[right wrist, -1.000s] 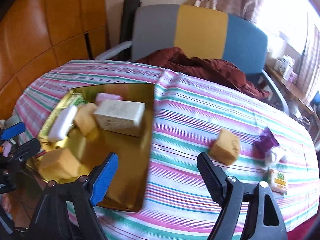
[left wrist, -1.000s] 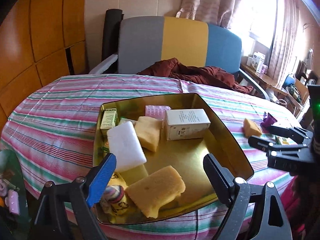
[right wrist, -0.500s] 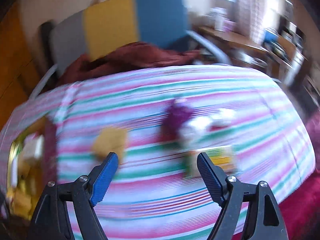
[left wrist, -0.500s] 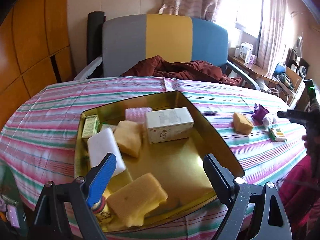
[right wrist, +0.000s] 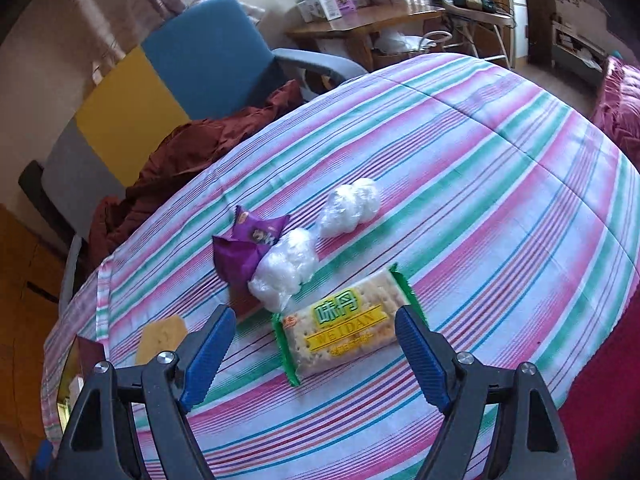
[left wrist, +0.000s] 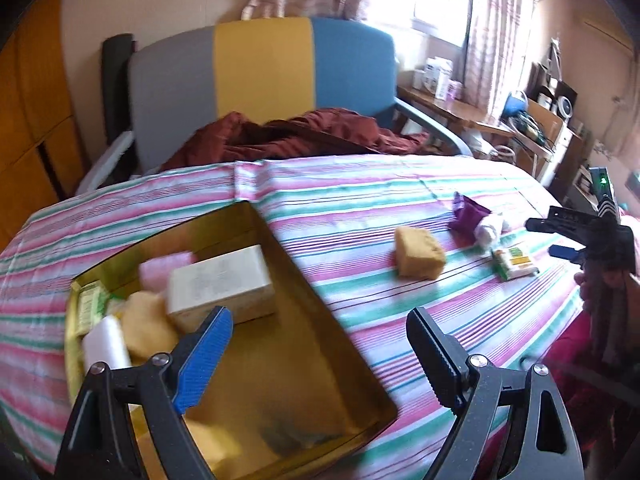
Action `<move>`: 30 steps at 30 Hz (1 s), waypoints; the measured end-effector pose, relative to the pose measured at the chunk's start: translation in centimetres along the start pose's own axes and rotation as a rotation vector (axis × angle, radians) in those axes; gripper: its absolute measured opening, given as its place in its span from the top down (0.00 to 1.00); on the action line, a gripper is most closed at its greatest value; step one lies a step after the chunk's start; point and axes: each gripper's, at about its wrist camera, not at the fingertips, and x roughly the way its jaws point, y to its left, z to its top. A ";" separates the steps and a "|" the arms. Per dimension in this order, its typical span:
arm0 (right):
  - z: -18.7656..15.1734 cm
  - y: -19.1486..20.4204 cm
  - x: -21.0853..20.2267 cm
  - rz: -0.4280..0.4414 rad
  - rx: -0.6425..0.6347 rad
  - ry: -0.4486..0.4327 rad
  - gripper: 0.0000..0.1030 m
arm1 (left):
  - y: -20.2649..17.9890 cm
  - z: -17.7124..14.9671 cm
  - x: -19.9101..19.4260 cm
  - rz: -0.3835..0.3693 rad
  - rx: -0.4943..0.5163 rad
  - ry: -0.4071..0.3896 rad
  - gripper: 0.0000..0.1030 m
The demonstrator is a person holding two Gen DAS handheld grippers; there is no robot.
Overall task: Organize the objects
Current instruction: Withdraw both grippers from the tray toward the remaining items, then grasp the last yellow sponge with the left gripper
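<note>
Right wrist view: my right gripper (right wrist: 316, 354) has swung off the gold tray and now hangs with its jaws wide and empty over the cracker packet (right wrist: 344, 330) at lower centre, two white plastic bundles (right wrist: 285, 270) and a purple wrapper (right wrist: 244, 246) just beyond. My left gripper (left wrist: 320, 354), equally spread and empty, hovers over the tray (left wrist: 280, 364) at lower left. Judging by this, the crackers come next.

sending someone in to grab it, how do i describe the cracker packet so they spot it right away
On the striped tablecloth, look outside the gold tray, at the loose cluster near the table's edge. The cracker packet lies flat beside a purple wrapper and two white plastic bundles; it alone is rectangular, with green ends and a yellow label.
</note>
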 end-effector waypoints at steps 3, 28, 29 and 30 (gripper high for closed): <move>-0.1 0.3 0.1 0.012 -0.013 0.006 0.19 | -1.8 1.4 1.8 -0.028 0.019 0.029 0.13; -0.7 1.8 2.1 0.039 -0.103 0.096 0.19 | -10.0 5.3 20.6 -0.065 0.061 0.304 0.25; -0.7 2.0 2.2 0.038 -0.114 0.107 0.21 | -10.1 5.3 20.4 -0.064 0.074 0.299 0.27; -0.7 2.3 2.4 0.045 -0.128 0.118 0.25 | -10.2 5.2 20.2 -0.076 0.085 0.293 0.33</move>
